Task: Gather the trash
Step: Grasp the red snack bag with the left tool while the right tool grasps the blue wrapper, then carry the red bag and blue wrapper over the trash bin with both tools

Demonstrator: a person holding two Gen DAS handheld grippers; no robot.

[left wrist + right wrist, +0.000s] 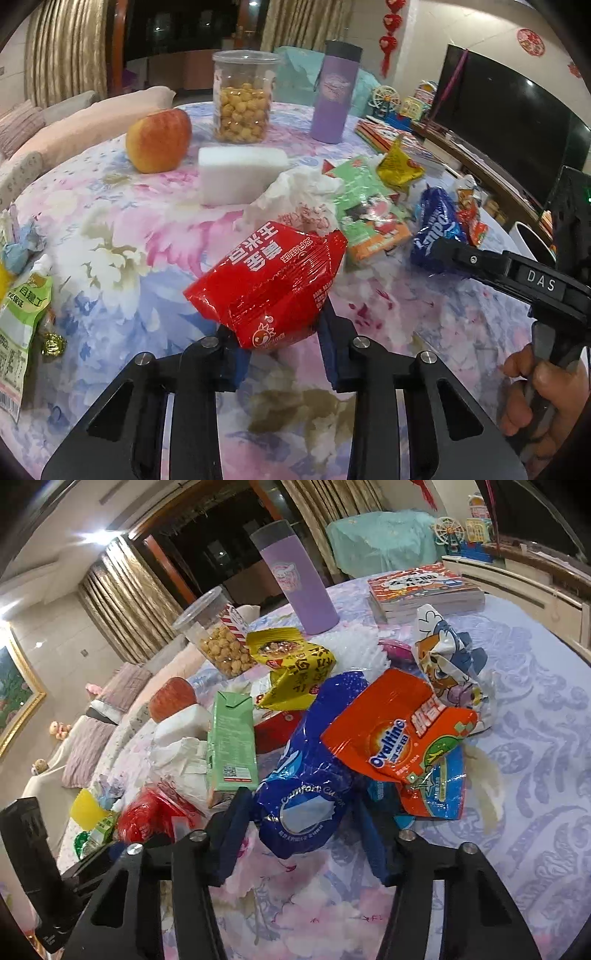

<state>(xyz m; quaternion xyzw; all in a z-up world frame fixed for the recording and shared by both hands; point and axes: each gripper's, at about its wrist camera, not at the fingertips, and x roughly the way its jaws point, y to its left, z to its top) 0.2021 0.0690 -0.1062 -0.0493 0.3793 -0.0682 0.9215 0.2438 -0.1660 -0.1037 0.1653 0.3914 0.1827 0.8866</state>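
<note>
A red snack wrapper (269,284) stands tilted above the floral tablecloth (110,236), and my left gripper (284,343) is shut on its lower end. My right gripper (303,834) is shut on a blue crinkled packet (310,775); in the left wrist view that packet (436,229) sits at the tip of the right gripper (439,251), held by a person's hand (543,398). More trash lies around: an orange Ovaltine packet (399,734), a yellow wrapper (295,664), a green carton (231,738), crumpled white tissue (299,188) and a green pouch (22,317).
An apple (159,140), a clear jar of puffed snacks (242,99), a purple bottle (334,92) and a white block (240,177) stand at the back of the table. A stack of books (424,590) lies far right. A television (509,125) stands beyond the table's right edge.
</note>
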